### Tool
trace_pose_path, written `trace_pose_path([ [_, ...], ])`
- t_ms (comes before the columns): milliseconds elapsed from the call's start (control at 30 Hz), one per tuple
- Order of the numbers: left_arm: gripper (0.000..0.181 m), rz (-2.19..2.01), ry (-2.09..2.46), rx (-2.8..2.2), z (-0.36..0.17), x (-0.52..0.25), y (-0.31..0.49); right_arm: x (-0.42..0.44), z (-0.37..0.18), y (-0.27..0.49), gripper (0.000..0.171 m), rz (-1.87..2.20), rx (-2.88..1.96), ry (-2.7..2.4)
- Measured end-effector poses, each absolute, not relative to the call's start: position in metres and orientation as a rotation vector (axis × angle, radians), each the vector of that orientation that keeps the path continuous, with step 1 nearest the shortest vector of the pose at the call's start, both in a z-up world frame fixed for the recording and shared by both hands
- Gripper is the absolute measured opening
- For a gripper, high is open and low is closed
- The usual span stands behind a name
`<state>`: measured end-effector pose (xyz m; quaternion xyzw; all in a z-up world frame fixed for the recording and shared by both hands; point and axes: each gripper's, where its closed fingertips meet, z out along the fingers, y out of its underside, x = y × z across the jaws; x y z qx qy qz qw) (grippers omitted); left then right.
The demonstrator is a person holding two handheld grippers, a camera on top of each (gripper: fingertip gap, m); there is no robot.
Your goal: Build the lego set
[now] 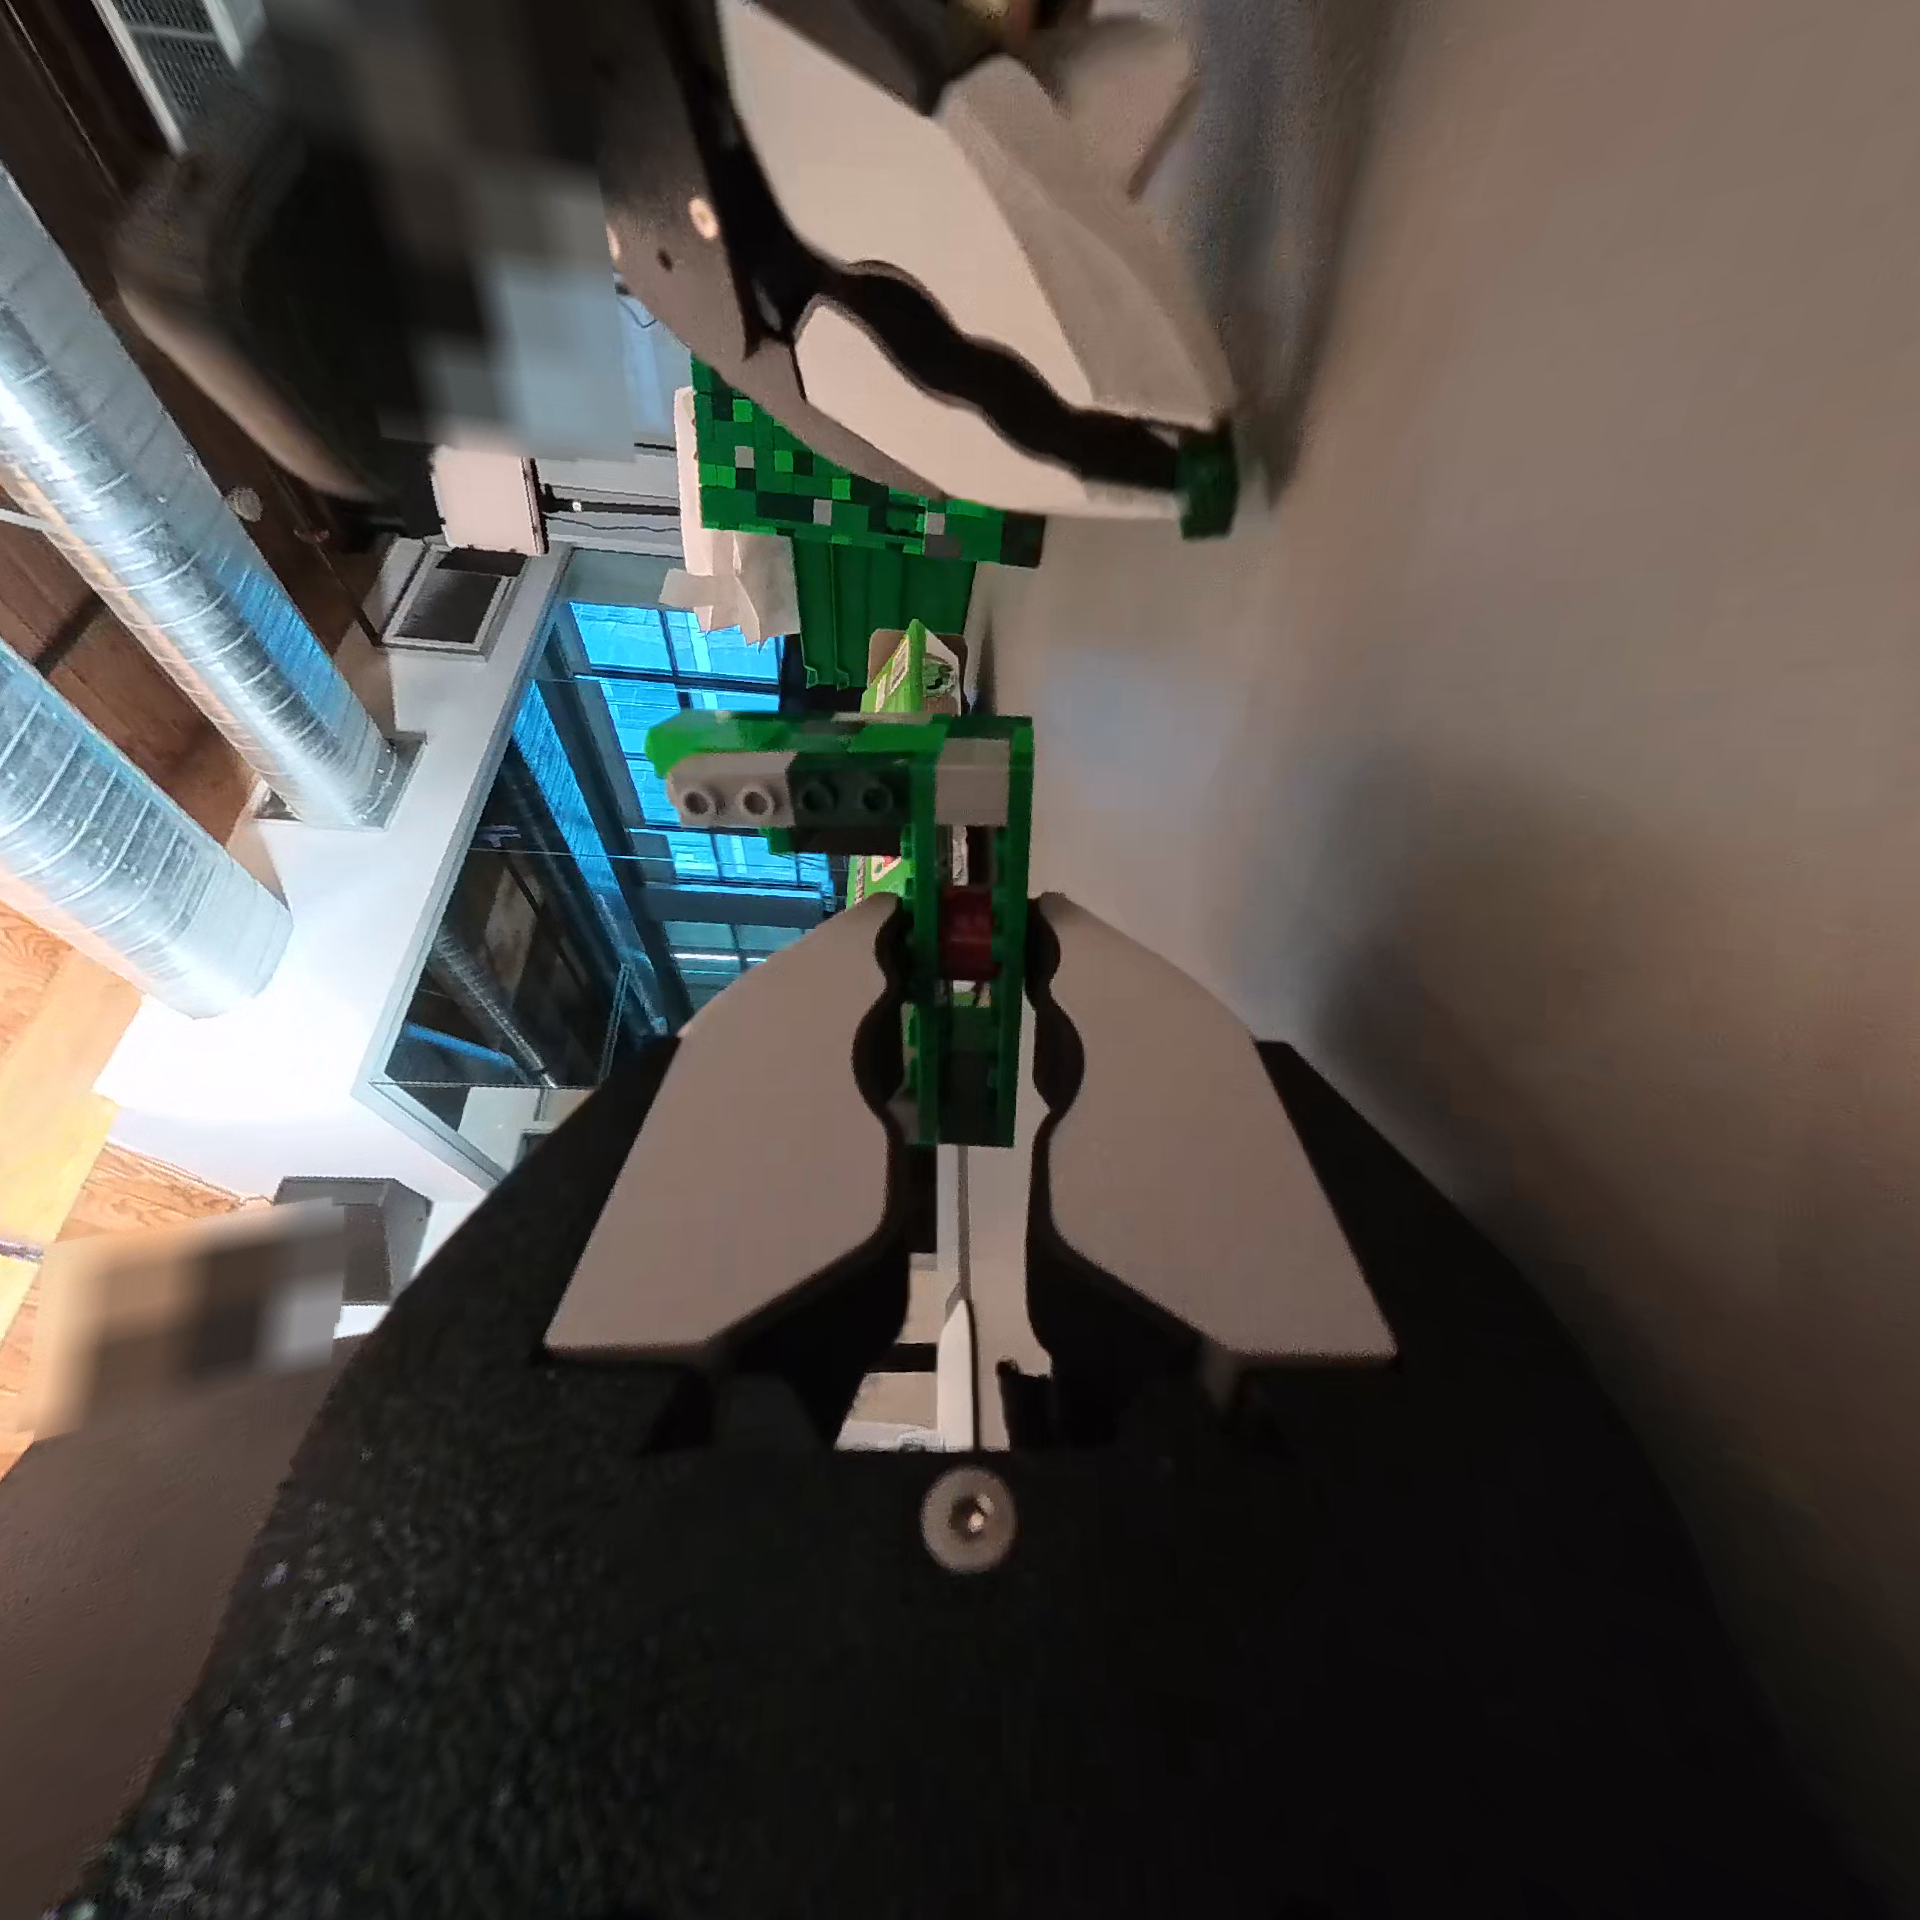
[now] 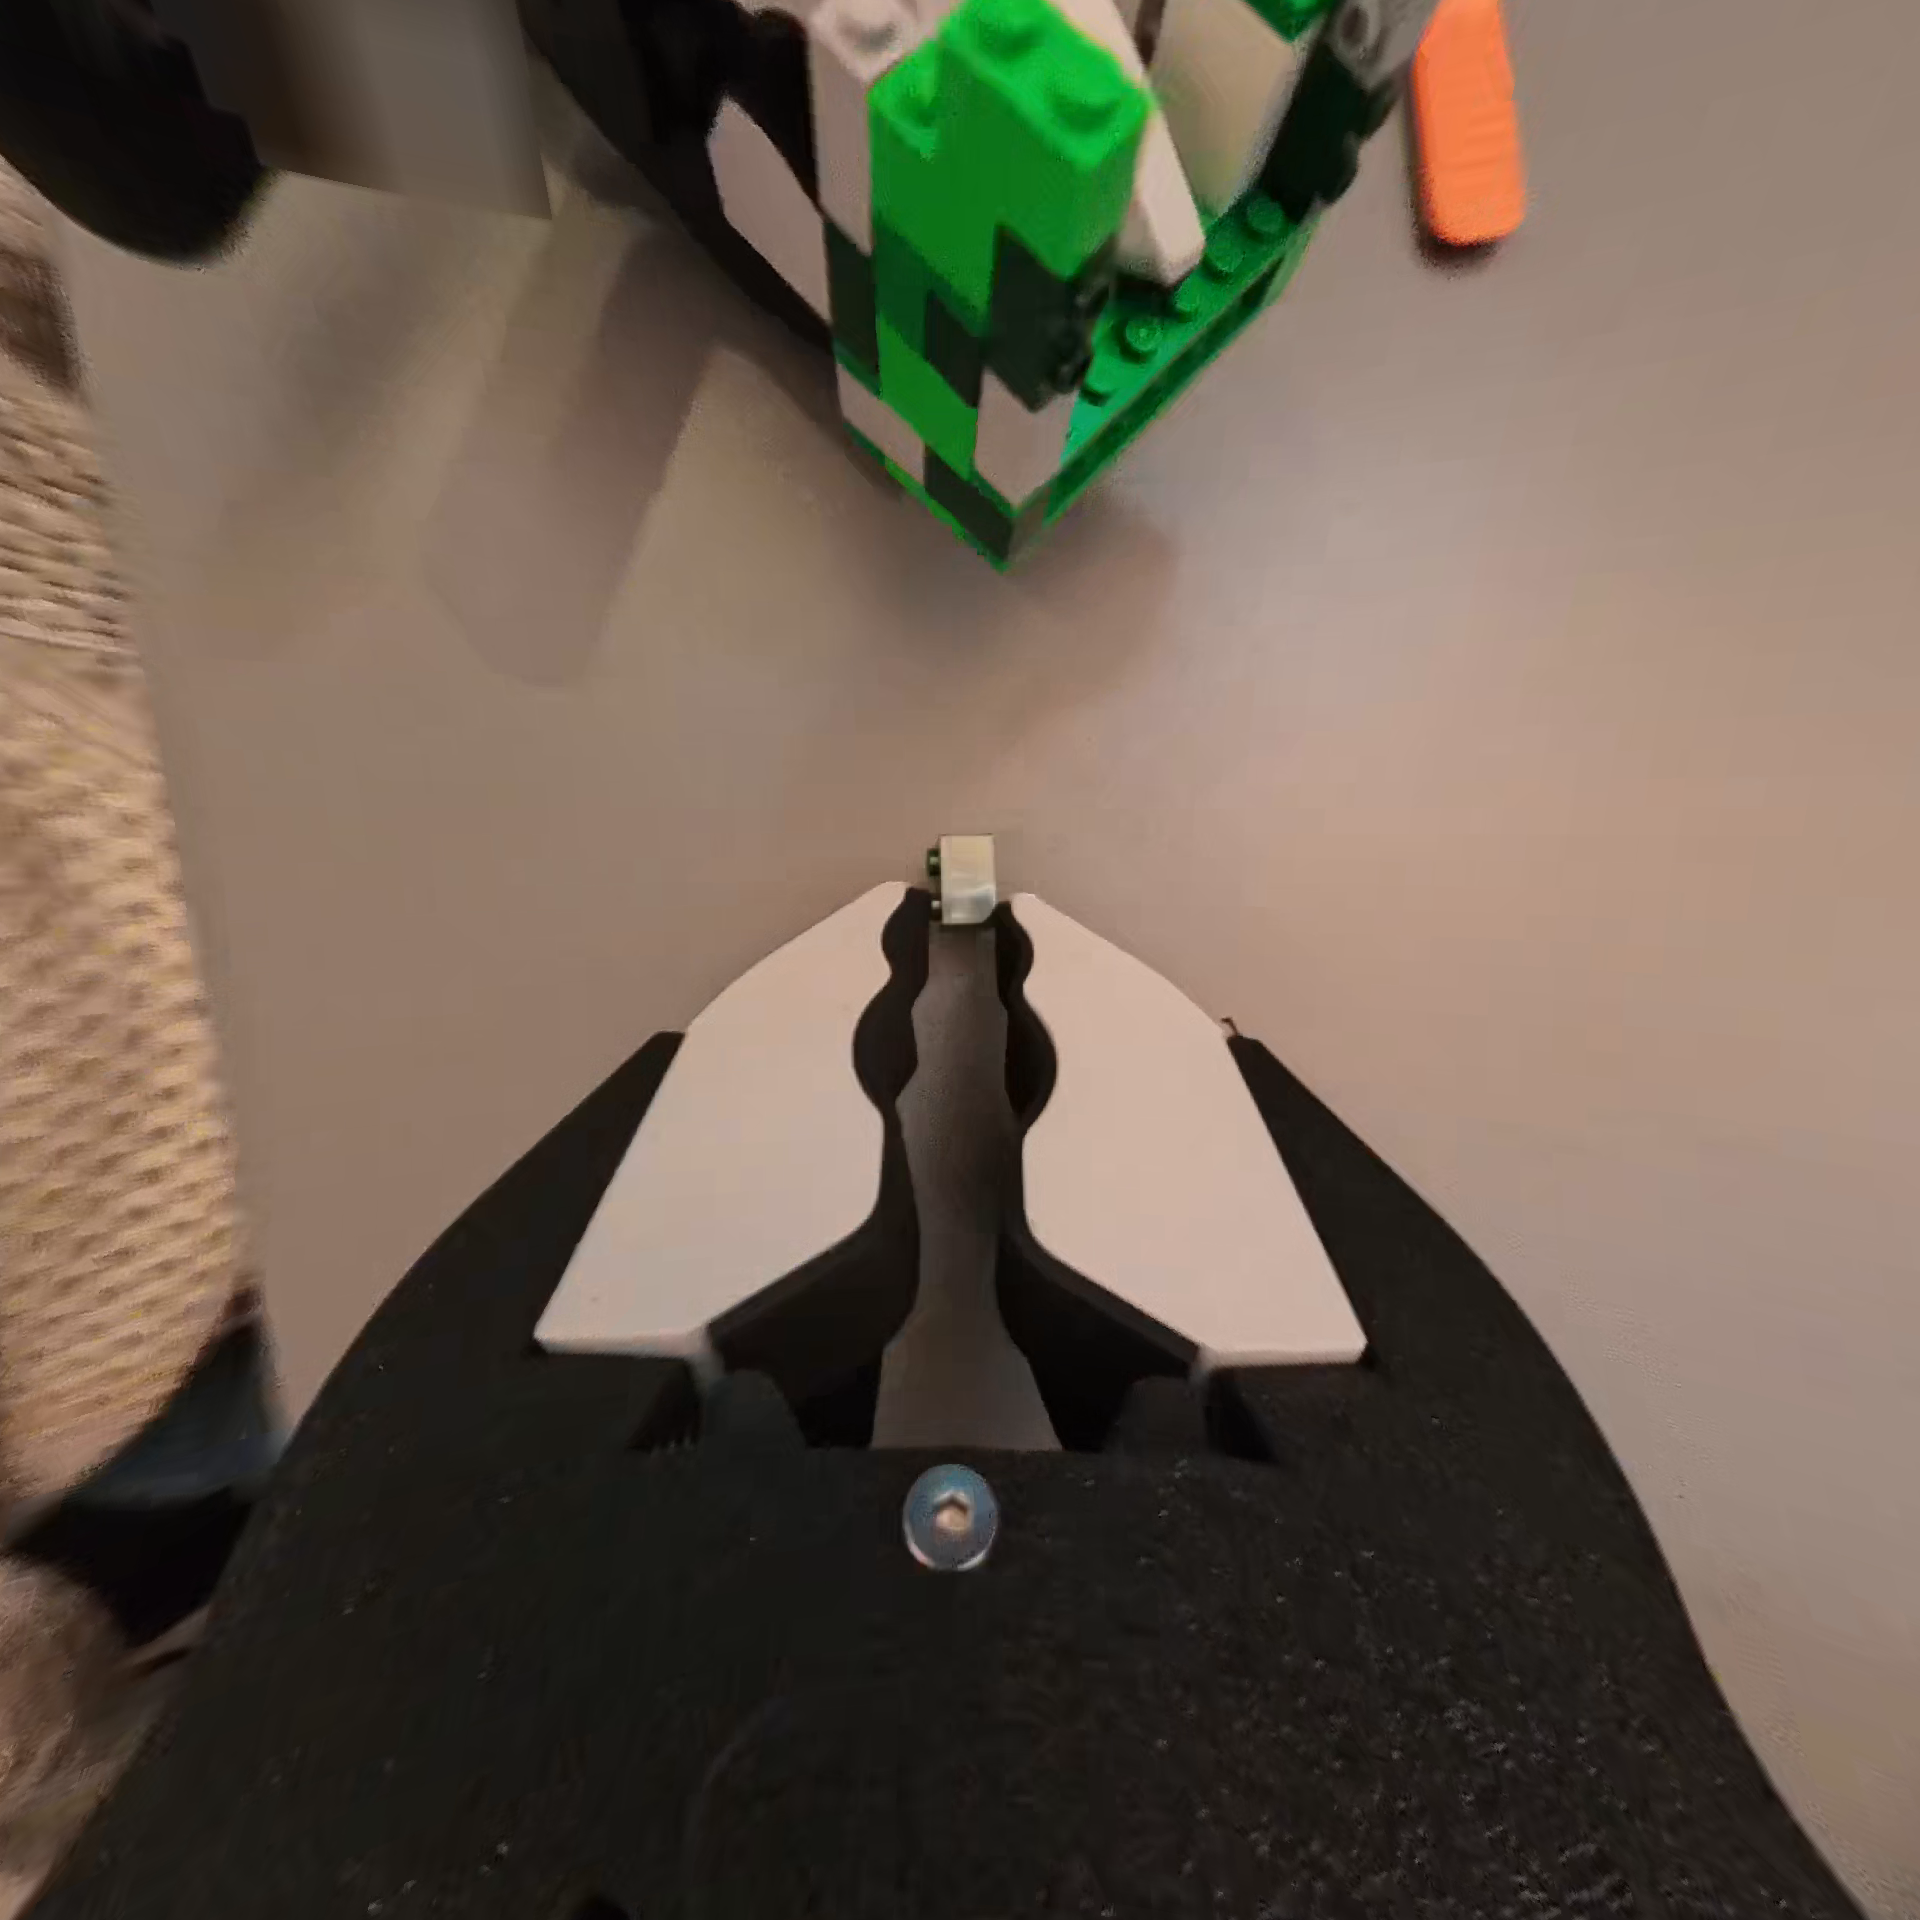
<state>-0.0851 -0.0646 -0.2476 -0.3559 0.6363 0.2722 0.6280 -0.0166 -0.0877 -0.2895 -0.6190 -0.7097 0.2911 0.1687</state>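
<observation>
While clamped in the left gripper (image 1: 961,914), studded green-and-grey lego build (image 1: 966,831); right gripper (image 2: 961,899) pinching small grey brick (image 2: 966,878).

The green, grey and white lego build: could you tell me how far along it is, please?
Partly done: the green, grey and white lego build has several layers and is clamped in the left gripper. In hand: the right gripper pinches a small grey brick. Left: attaching it.

Left wrist view rolled sideways, right looking down close; both on the green build (image 1: 961,935) (image 2: 997,312).
</observation>
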Motion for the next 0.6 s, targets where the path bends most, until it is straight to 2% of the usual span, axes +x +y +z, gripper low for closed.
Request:
trace_pose_path([
  [100, 0.020, 0.651, 1.481, -0.781, -0.249, -0.083, -0.067, 0.003, -0.287, -0.101, 0.012, 0.990, -2.066, -2.100],
  [333, 0.020, 0.678, 1.517, -0.719, -0.251, -0.077, -0.077, 0.041, -0.290, -0.110, 0.014, 0.863, -2.684, -2.308],
  [467, 0.020, 0.674, 1.520, -0.724, -0.252, -0.078, -0.079, 0.044, -0.286, -0.097, 0.025, 0.675, -2.722, -2.307],
  [600, 0.020, 0.678, 1.523, -0.732, -0.253, -0.079, -0.078, 0.040, -0.275, -0.079, 0.035, 0.507, -2.418, -2.237],
])
